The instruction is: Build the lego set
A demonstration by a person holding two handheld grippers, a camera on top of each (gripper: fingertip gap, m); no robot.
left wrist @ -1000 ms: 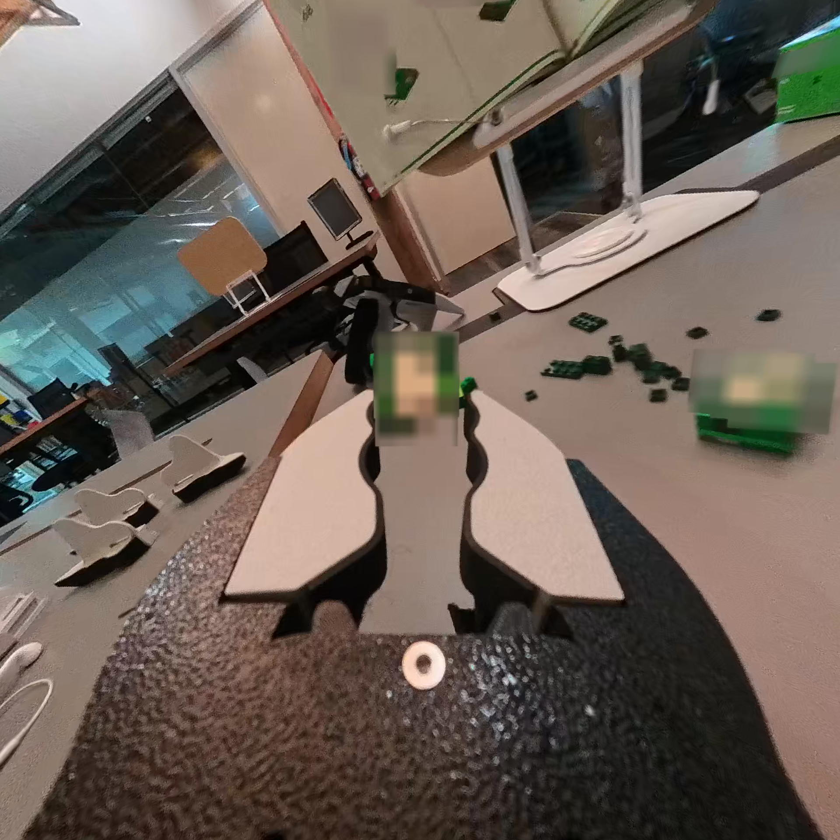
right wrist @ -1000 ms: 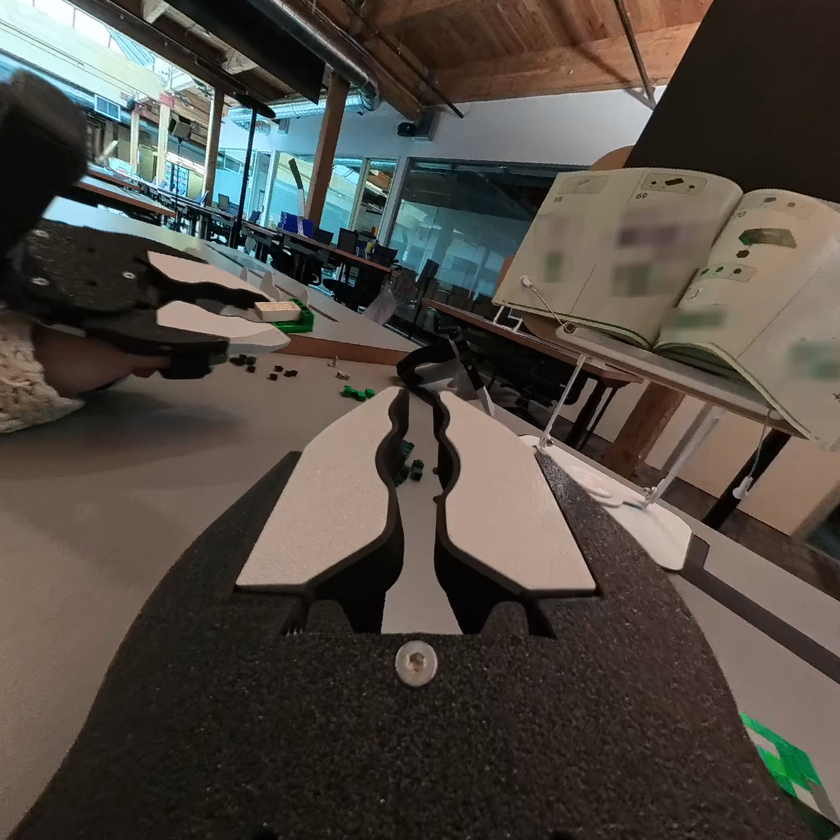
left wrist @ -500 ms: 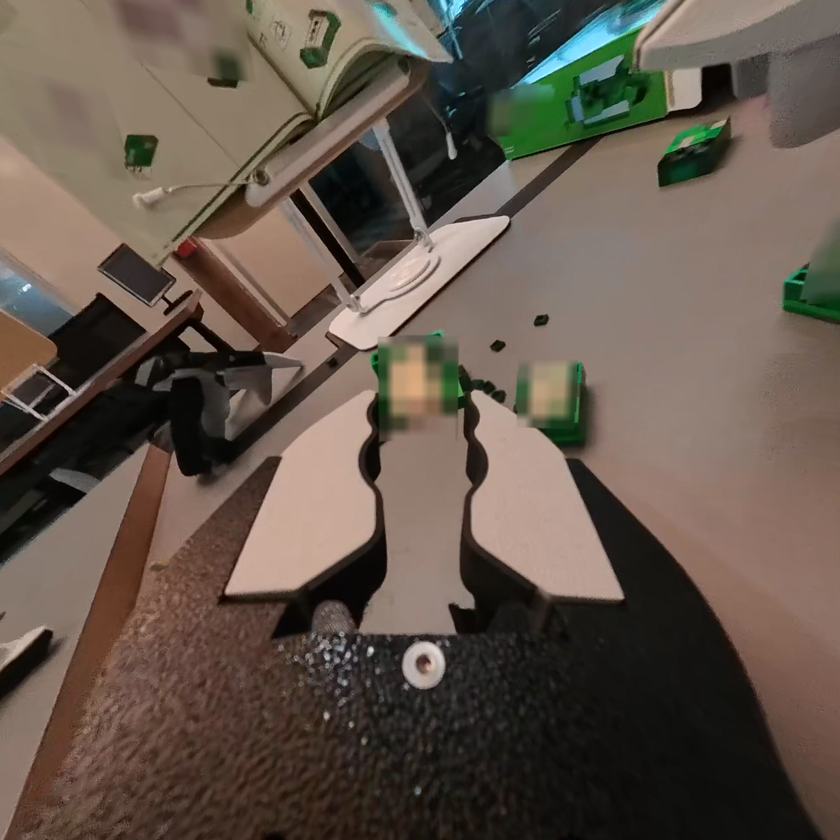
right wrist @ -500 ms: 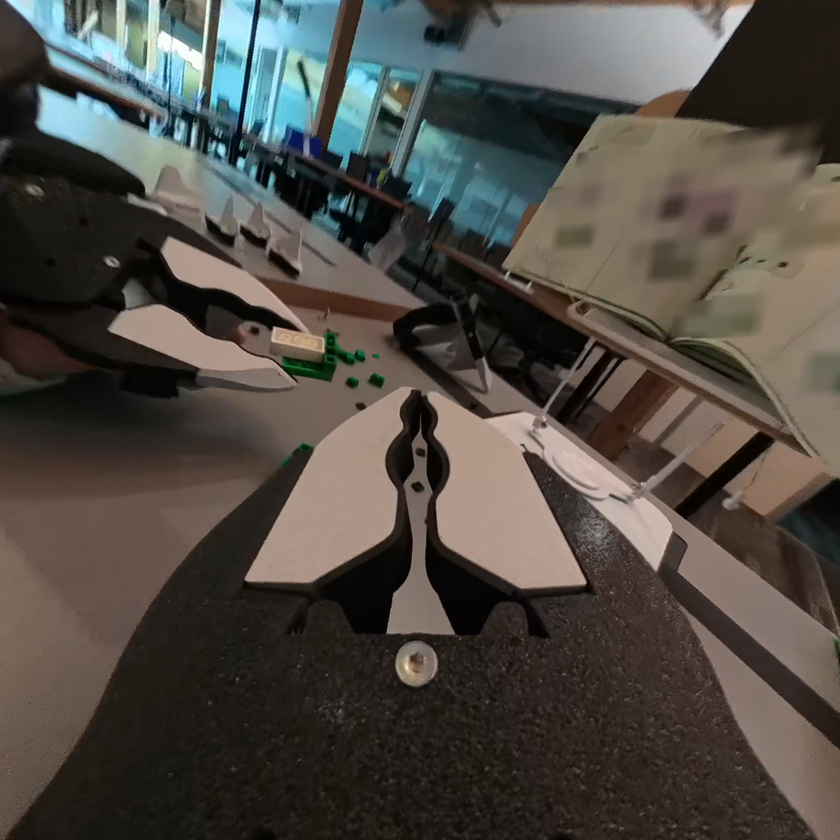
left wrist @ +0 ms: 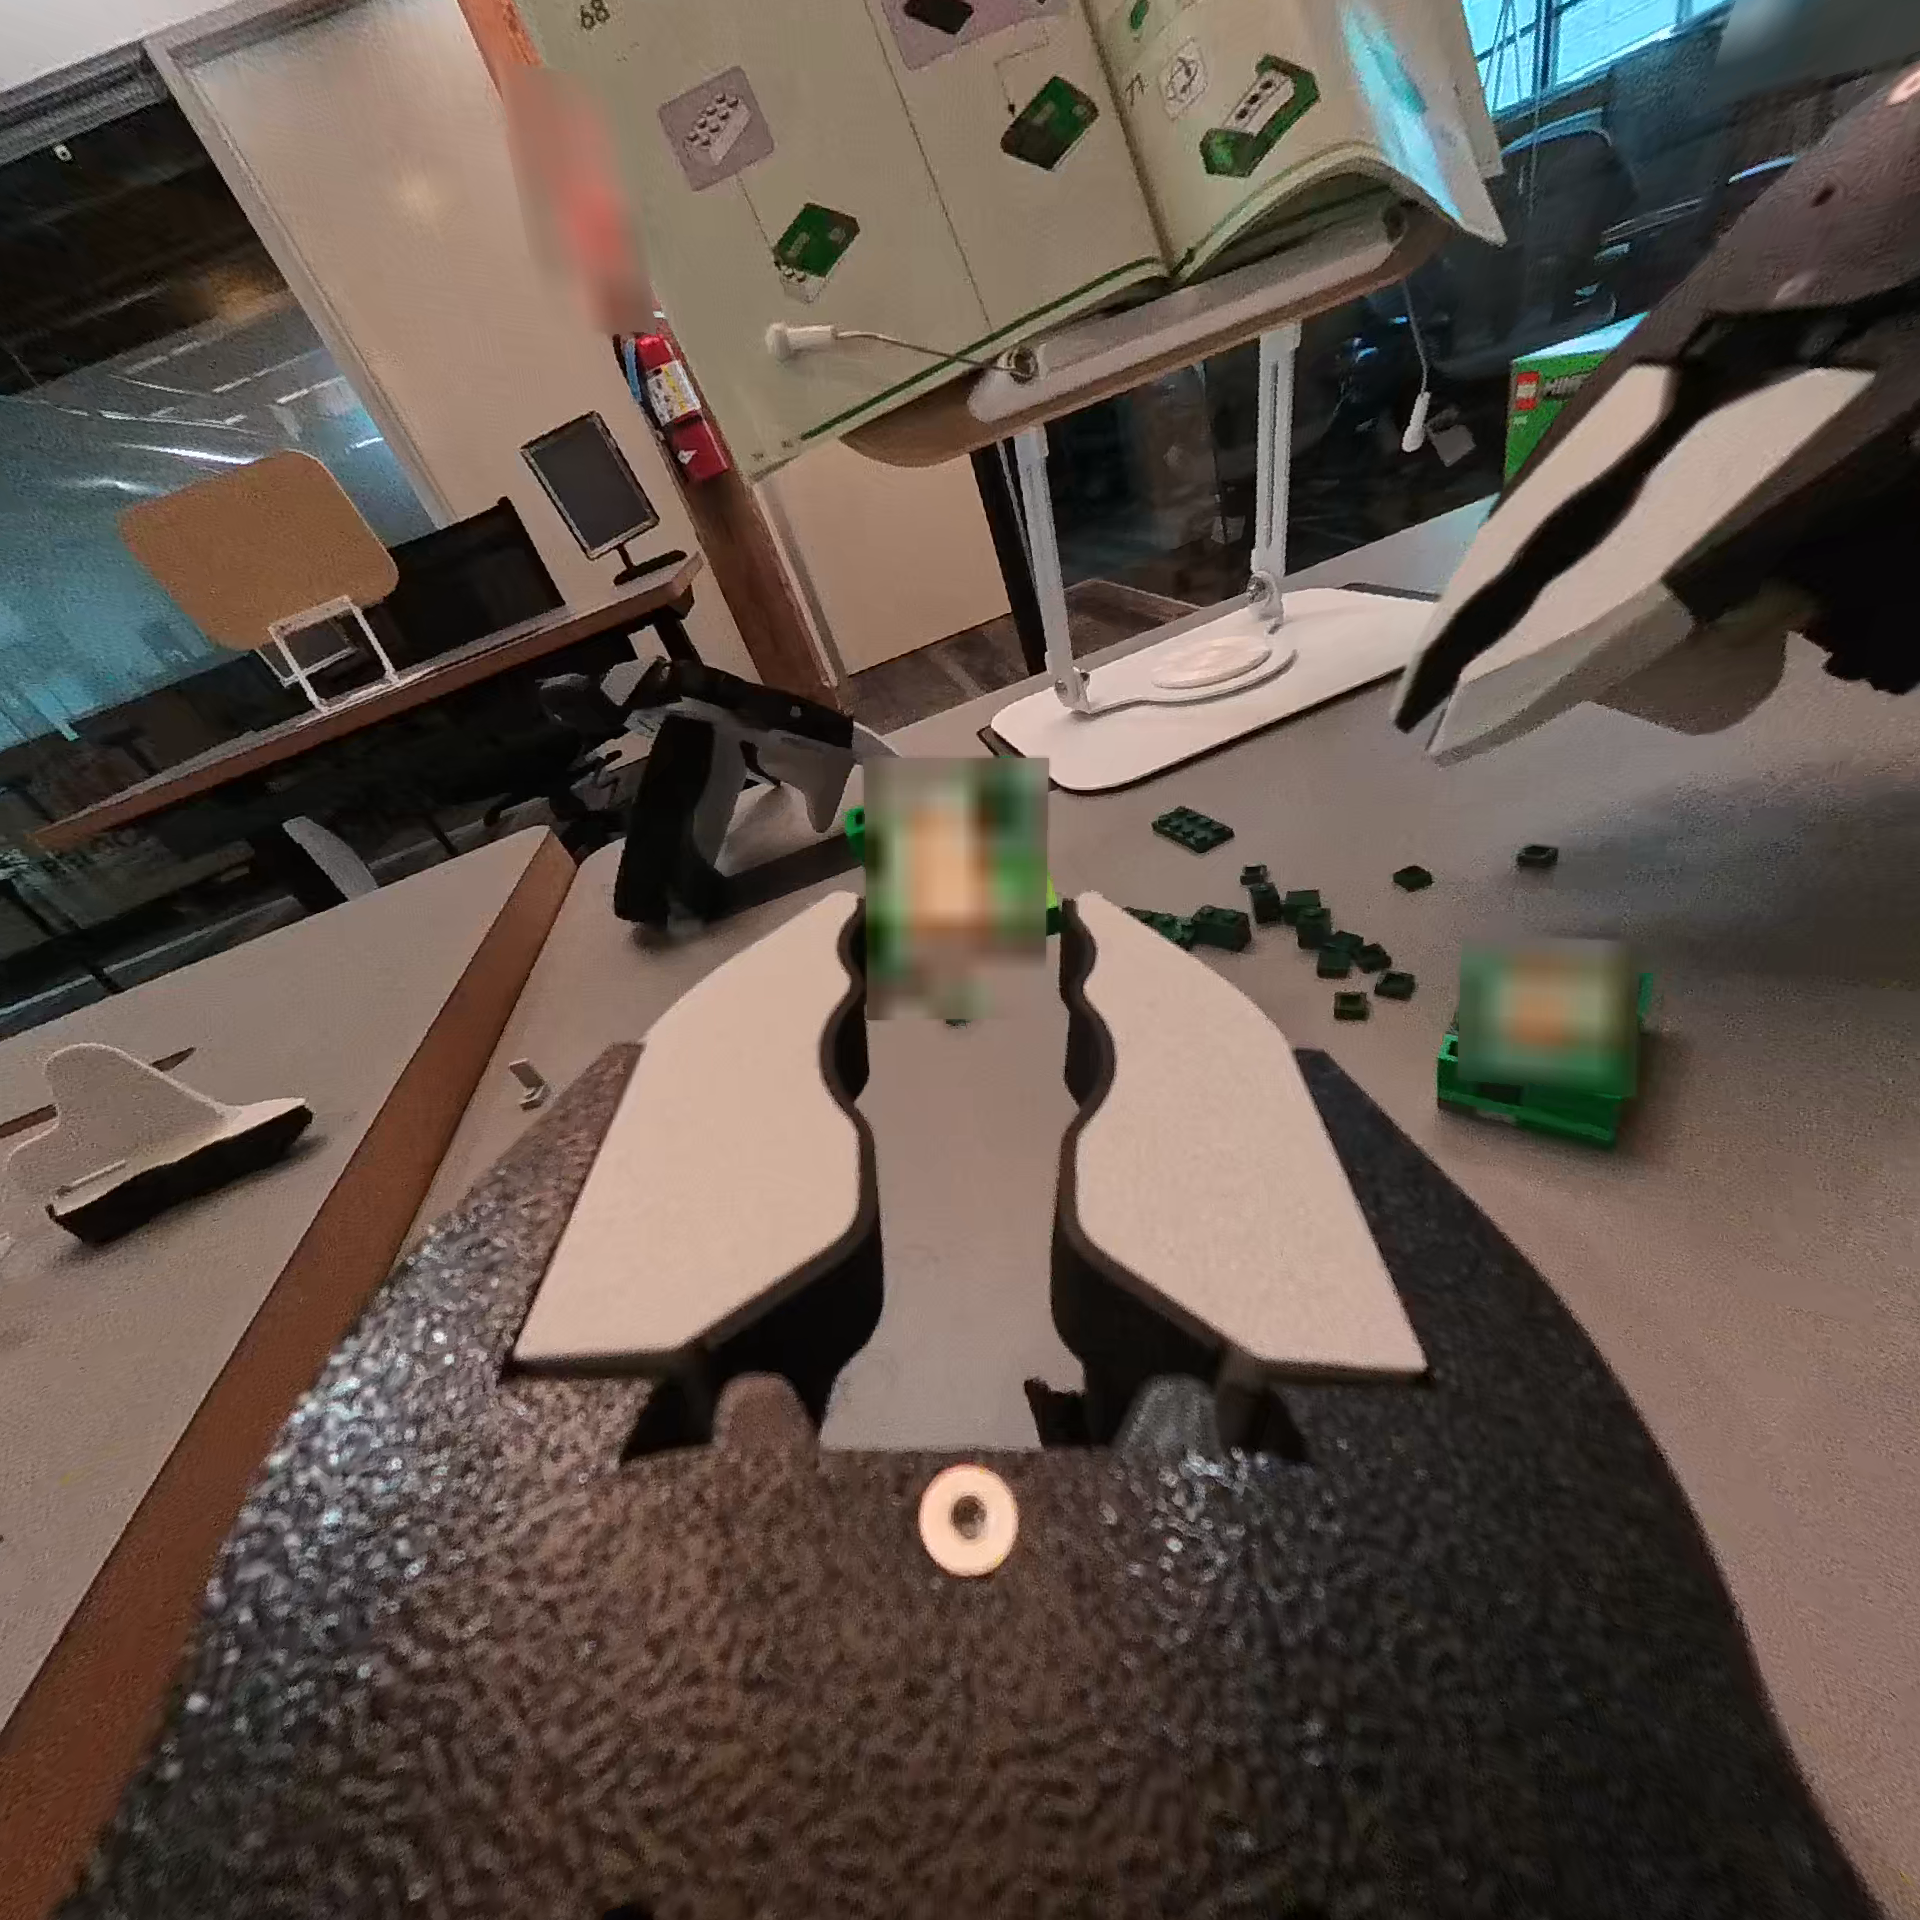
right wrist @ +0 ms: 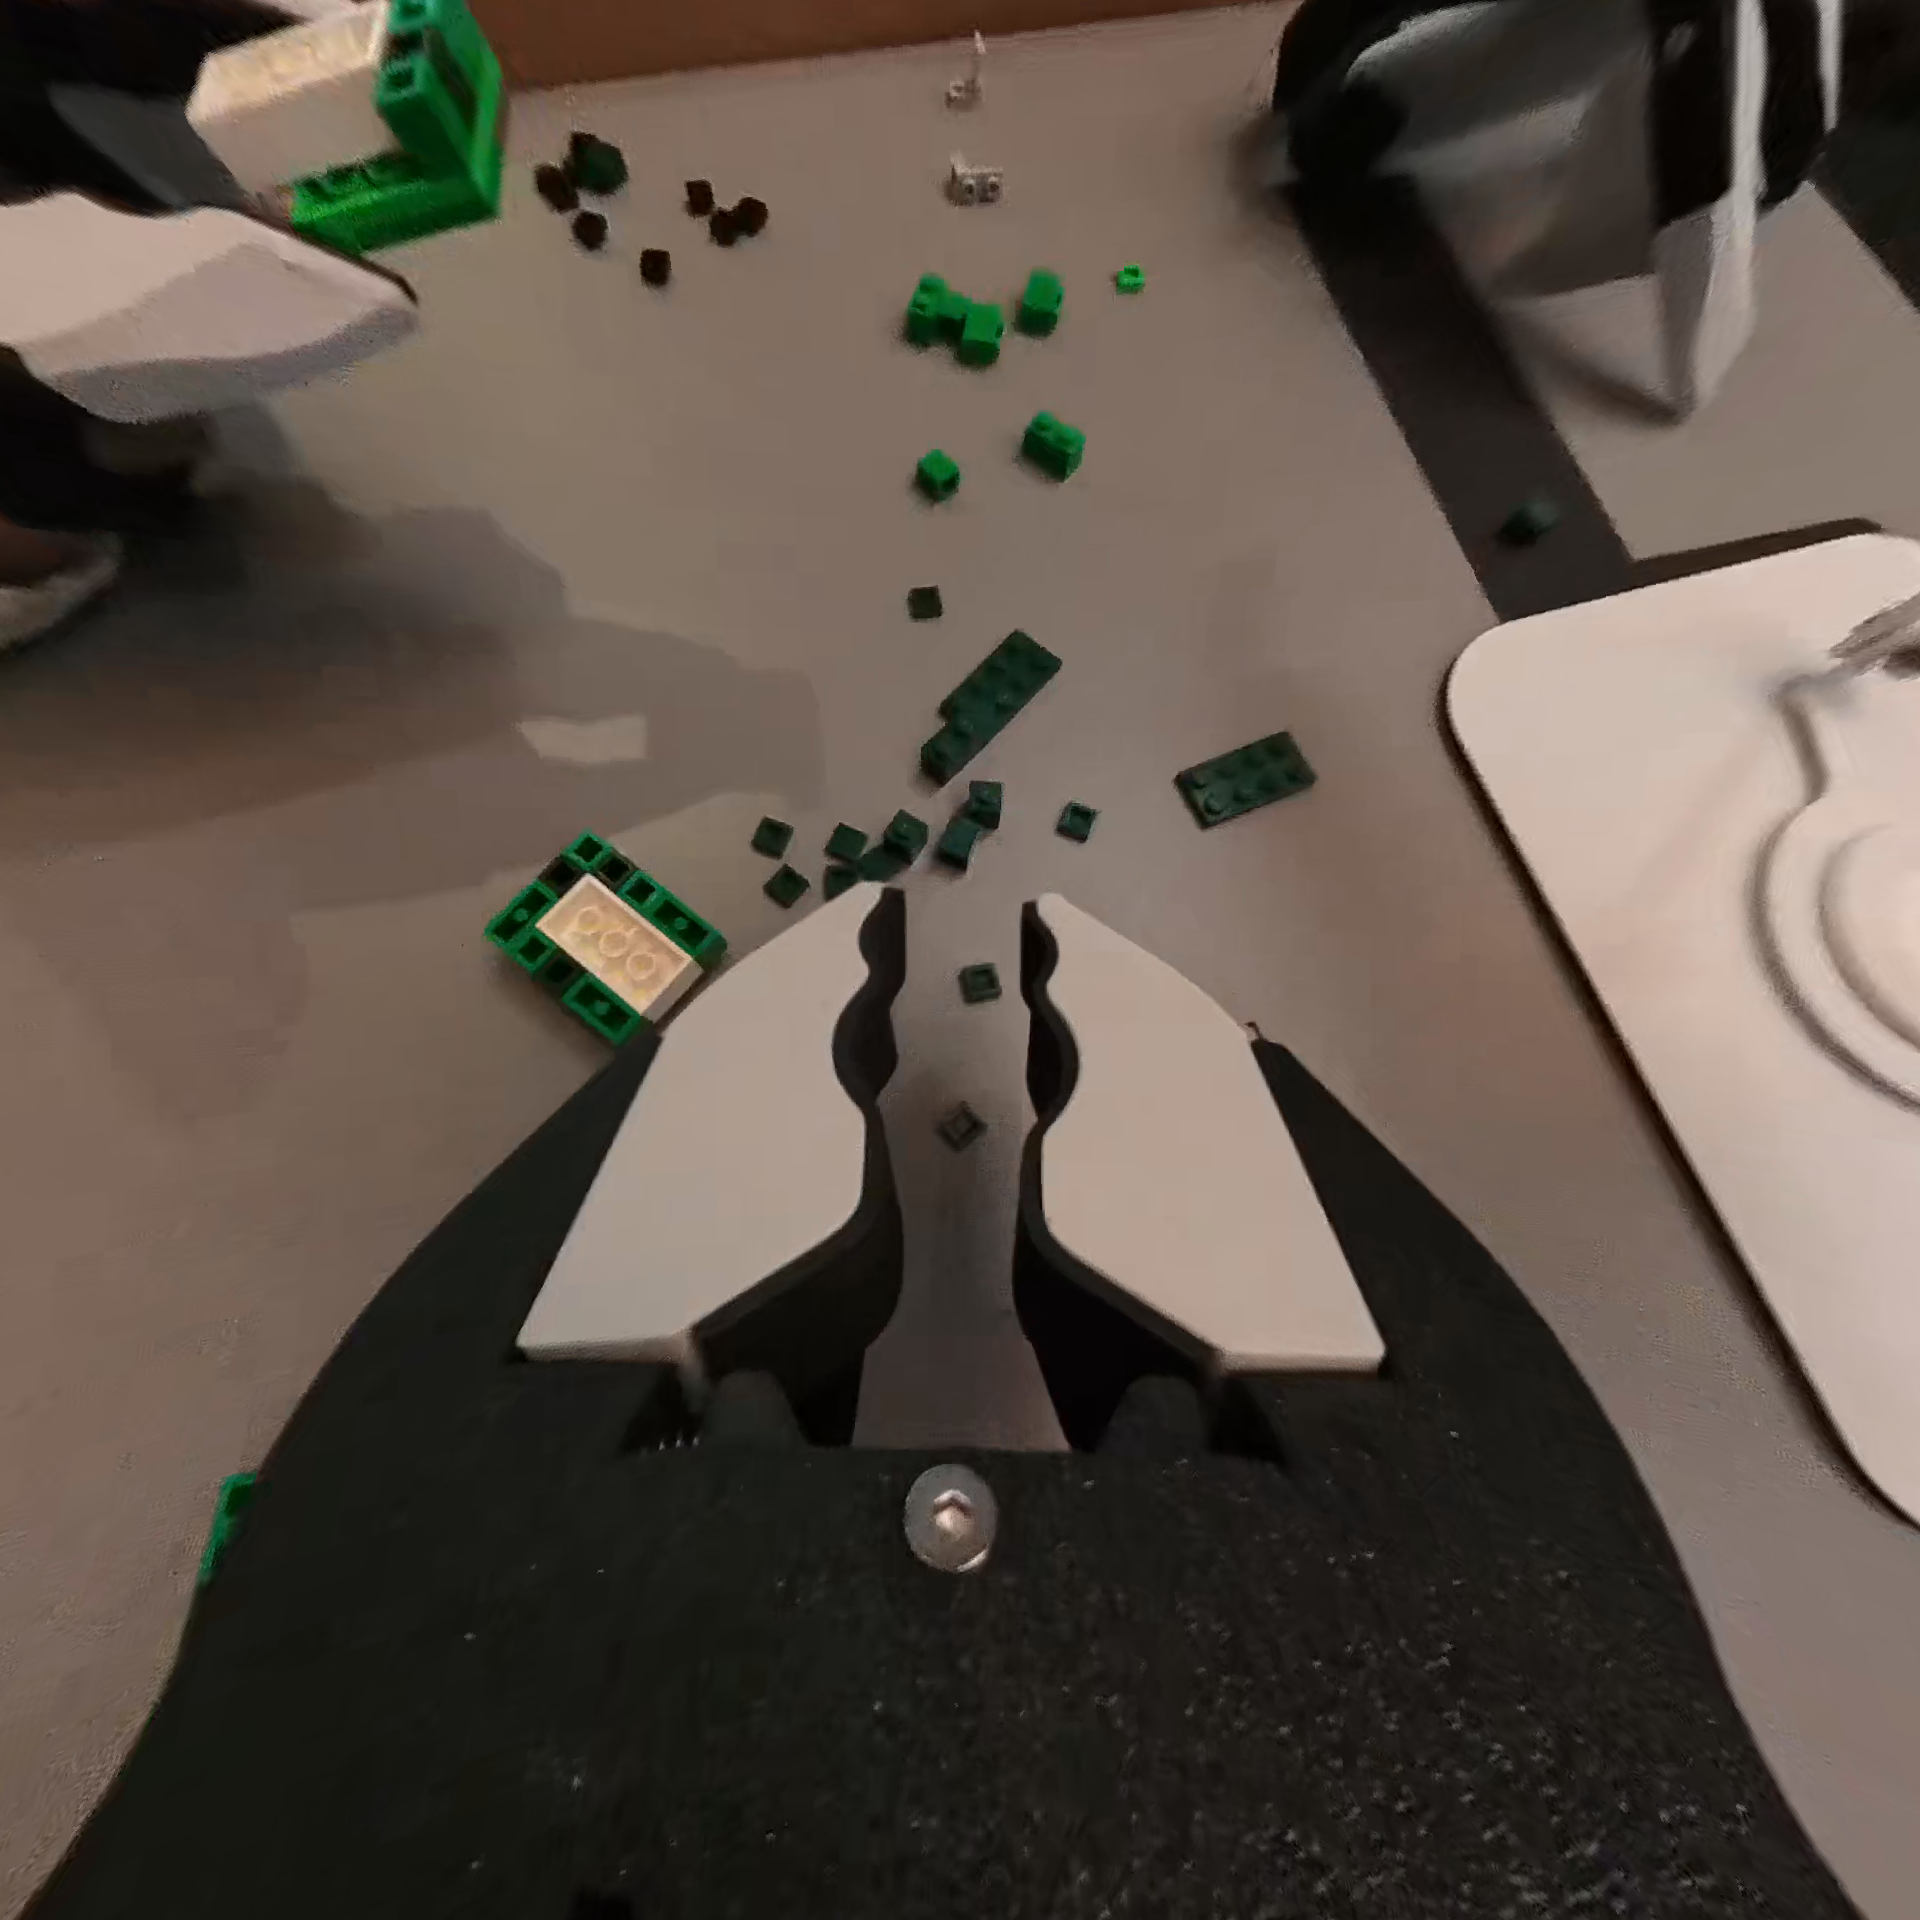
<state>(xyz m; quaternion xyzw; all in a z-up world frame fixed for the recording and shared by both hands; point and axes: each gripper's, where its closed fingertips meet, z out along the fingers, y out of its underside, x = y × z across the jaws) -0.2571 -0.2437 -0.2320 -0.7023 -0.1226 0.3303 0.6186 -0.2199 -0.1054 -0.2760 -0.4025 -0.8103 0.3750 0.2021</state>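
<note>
My left gripper (left wrist: 961,914) is shut on a small green and white lego assembly (right wrist: 353,135), held above the grey table (right wrist: 416,623). My right gripper (right wrist: 961,914) is open and empty, pointing down at the table. A small dark green piece (right wrist: 979,982) lies between its fingertips and another (right wrist: 960,1125) lies further back. It hangs at the upper right in the left wrist view (left wrist: 1455,717). A second green assembly with a white brick (right wrist: 603,951) lies just left of the right gripper, and shows in the left wrist view (left wrist: 1538,1049).
Loose dark green pieces (right wrist: 992,701), bright green pieces (right wrist: 977,312) and black pieces (right wrist: 644,208) are scattered ahead. The white base (right wrist: 1714,935) of the book stand sits at the right, with the open instruction book (left wrist: 987,187) above it. A spare gripper (left wrist: 717,769) lies at the table's far edge.
My right gripper has tipped down over the dark green pieces and its jaws have opened from nearly shut. My left gripper has swung back to the left, still holding its assembly.
</note>
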